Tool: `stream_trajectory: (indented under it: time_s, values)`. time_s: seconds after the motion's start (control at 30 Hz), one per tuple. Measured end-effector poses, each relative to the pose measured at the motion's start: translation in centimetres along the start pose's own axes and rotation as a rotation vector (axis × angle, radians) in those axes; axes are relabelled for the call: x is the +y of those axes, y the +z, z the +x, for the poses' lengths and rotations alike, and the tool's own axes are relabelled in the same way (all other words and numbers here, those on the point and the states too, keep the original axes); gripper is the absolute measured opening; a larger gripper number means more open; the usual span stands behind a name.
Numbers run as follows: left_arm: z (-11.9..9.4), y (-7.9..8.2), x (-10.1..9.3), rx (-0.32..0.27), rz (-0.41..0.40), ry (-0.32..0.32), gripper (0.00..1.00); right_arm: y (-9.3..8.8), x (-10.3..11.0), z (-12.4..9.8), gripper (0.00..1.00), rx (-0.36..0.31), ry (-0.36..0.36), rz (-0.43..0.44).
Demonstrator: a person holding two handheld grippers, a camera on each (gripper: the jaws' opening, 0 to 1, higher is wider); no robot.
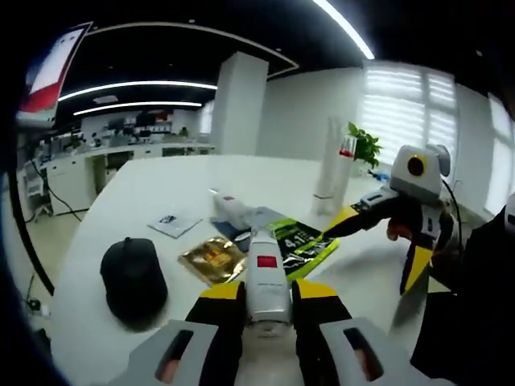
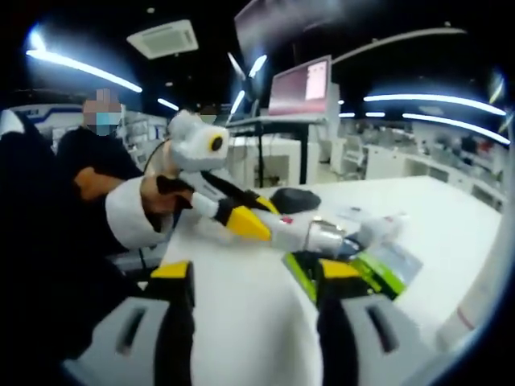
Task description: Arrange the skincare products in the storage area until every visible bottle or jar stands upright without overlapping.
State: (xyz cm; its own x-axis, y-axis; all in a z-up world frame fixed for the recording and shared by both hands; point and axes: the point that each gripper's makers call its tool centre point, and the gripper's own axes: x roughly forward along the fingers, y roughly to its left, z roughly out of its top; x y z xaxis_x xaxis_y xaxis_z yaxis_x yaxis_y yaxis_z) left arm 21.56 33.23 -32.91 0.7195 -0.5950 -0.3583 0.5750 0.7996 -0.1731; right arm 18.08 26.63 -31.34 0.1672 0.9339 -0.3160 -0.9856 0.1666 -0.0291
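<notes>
In the left gripper view, the left gripper (image 1: 268,310) rose from the bottom centre of the frame with its black-and-yellow jaws closed against the sides of a white and silver squeeze tube with a red label (image 1: 268,281). The tube lay lengthwise between the jaws, its far end pointing up the frame over the round white table (image 1: 121,201).

Just beyond the tube, near the middle of the frame, lay a cluster of flat packets: a shiny gold foil sachet (image 1: 211,259) to its left, a black and lime-green pouch (image 1: 304,244) to its right, and a pale blue-white packet with a small red mark (image 1: 235,211) above them. A black cap (image 1: 133,277) sat at the lower left of the table, well apart from the cluster, and a small white card with a blue mark (image 1: 173,223) lay between the cap and the packets. A tall white translucent bottle (image 1: 332,173) stood upright at centre right.

The right gripper (image 1: 406,225) came in from the right edge of that view, held in a person's hand, one yellow-tipped jaw reaching towards the green pouch and the other pointing down the frame, so the jaws stood wide apart.

In the right gripper view, the right gripper's own jaws (image 2: 253,301) rose spread from the bottom with nothing between them. The left gripper crossed the middle of the frame from the left, gripping the tube (image 2: 310,233) above the green pouch (image 2: 378,269), with the black cap (image 2: 296,199) behind.
</notes>
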Motion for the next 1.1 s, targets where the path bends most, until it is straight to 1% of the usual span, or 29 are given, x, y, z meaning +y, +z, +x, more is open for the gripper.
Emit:
stream_trajectory:
  time_s: [0.07, 0.13, 0.37, 0.67, 0.8, 0.97, 1.0, 1.1]
  values:
    - [-0.5, 1.0, 0.0, -0.030, 0.004, 0.018, 0.22, 0.0, -0.2, -0.1, 0.61, -0.003, -0.002, 0.008]
    - [-0.9, 1.6, -0.1, -0.041, 0.020, 0.023, 0.22, 0.0, -0.2, -0.2, 0.60, -0.007, -0.006, 0.017]
    - [-1.5, 2.7, -1.1, -0.056, 0.020, 0.002, 0.22, -0.2, -0.4, -0.2, 0.59, -0.007, 0.000, 0.042]
    - [-1.3, 3.0, -2.4, -0.031, 0.018, -0.028, 0.22, -0.4, 0.2, 0.3, 0.55, -0.002, 0.020, 0.053]
    - [-1.2, 3.1, -2.9, -0.024, 0.020, -0.043, 0.22, -0.9, 1.1, 0.9, 0.55, 0.013, 0.057, 0.067]
    - [-1.1, 3.1, -3.5, -0.018, 0.015, -0.063, 0.22, -1.4, 1.8, 1.5, 0.55, 0.035, 0.079, 0.066]
    - [-1.0, 3.1, -3.7, -0.012, 0.016, -0.069, 0.22, -1.5, 1.9, 1.5, 0.57, 0.036, 0.081, 0.076]
    - [-0.8, 3.1, -4.3, 0.001, 0.036, -0.073, 0.22, -1.6, 1.9, 1.6, 0.57, 0.038, 0.088, 0.108]
